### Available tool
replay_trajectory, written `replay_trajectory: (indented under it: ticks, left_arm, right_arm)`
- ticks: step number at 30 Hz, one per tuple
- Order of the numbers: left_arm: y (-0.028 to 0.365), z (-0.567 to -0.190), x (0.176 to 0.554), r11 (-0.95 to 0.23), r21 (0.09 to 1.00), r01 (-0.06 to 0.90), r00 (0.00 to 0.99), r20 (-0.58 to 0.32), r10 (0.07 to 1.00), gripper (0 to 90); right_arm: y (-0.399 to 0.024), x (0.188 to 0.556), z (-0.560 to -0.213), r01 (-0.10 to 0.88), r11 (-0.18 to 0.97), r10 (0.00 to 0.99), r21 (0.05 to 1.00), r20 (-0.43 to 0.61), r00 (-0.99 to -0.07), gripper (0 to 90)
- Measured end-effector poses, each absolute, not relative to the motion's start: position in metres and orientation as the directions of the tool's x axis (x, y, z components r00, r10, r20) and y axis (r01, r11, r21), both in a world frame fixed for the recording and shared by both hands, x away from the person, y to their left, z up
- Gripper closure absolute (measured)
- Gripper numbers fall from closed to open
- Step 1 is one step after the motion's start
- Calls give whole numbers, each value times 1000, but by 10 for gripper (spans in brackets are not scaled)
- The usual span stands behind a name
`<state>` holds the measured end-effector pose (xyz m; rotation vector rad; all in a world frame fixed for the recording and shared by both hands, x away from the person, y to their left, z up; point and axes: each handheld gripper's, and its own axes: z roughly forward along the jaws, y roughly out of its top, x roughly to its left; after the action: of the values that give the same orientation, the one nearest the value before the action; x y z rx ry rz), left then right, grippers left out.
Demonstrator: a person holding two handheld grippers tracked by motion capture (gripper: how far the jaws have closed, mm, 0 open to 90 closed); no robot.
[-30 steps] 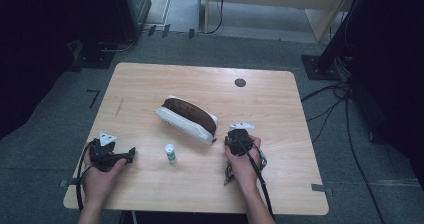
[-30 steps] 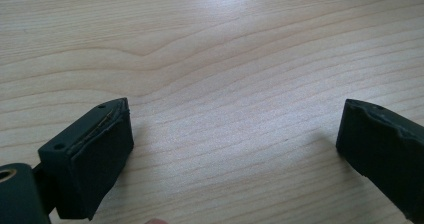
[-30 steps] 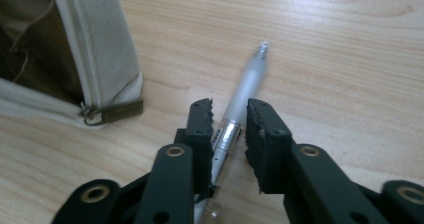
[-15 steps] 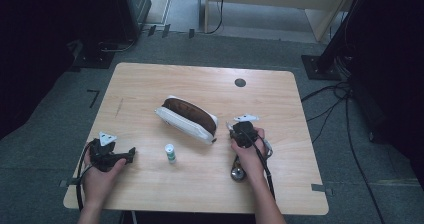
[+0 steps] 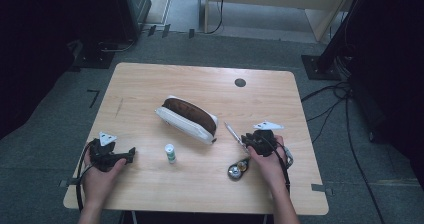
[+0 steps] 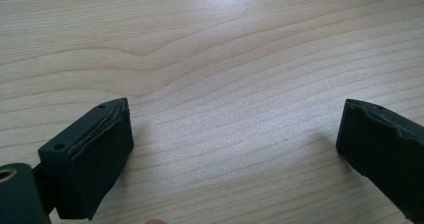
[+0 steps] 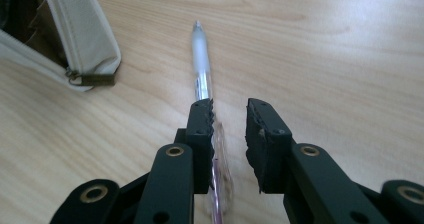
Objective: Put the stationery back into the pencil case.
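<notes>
The pen [image 7: 202, 69] lies flat on the table [image 5: 200, 81]. In the right gripper view its long axis runs almost straight up the frame, with the frosted tip at upper centre and the clear barrel passing down under the left jaw. In the high view the pen [image 5: 232, 133] is a thin slanted line right of centre, tip toward the upper left, just beside the pouch [image 5: 187, 118].

The right gripper [image 7: 230, 115] has its jaws a narrow gap apart and gripping nothing; the pen lies beneath the left jaw, not between the pads. The right gripper view also shows the pouch [image 7: 75, 39] corner and zip pull at upper left, detail too small in the high view. The high view adds a small bottle [image 5: 170, 153] standing at lower centre and a round metal object [image 5: 237, 169] near the right gripper [image 5: 250, 140].

The left gripper [image 6: 235, 134] has its jaws wide open over bare wood; the high view places the left gripper [image 5: 131, 153] at lower left, well apart from the pen.
</notes>
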<state>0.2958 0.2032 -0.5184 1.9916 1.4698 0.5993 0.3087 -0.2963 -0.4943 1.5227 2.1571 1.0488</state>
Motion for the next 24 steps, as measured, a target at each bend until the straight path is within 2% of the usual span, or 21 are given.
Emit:
replay_trajectory:
  ticks: [11,18,24]
  left_arm:
    - [203,-518,296,-219,686,693,290,13,957,18]
    - [203,-518,296,-219,686,693,290,13,957,18]
    - [203,-518,296,-219,686,693,290,13,957,18]
  right_arm:
    - [-300,311,-505,718,145,890,681,228,-395,735]
    - [-295,309,-511,724,170,887,668,216,-408,758]
    - [-287,304,-510,691,241,890,682,129,-437,769]
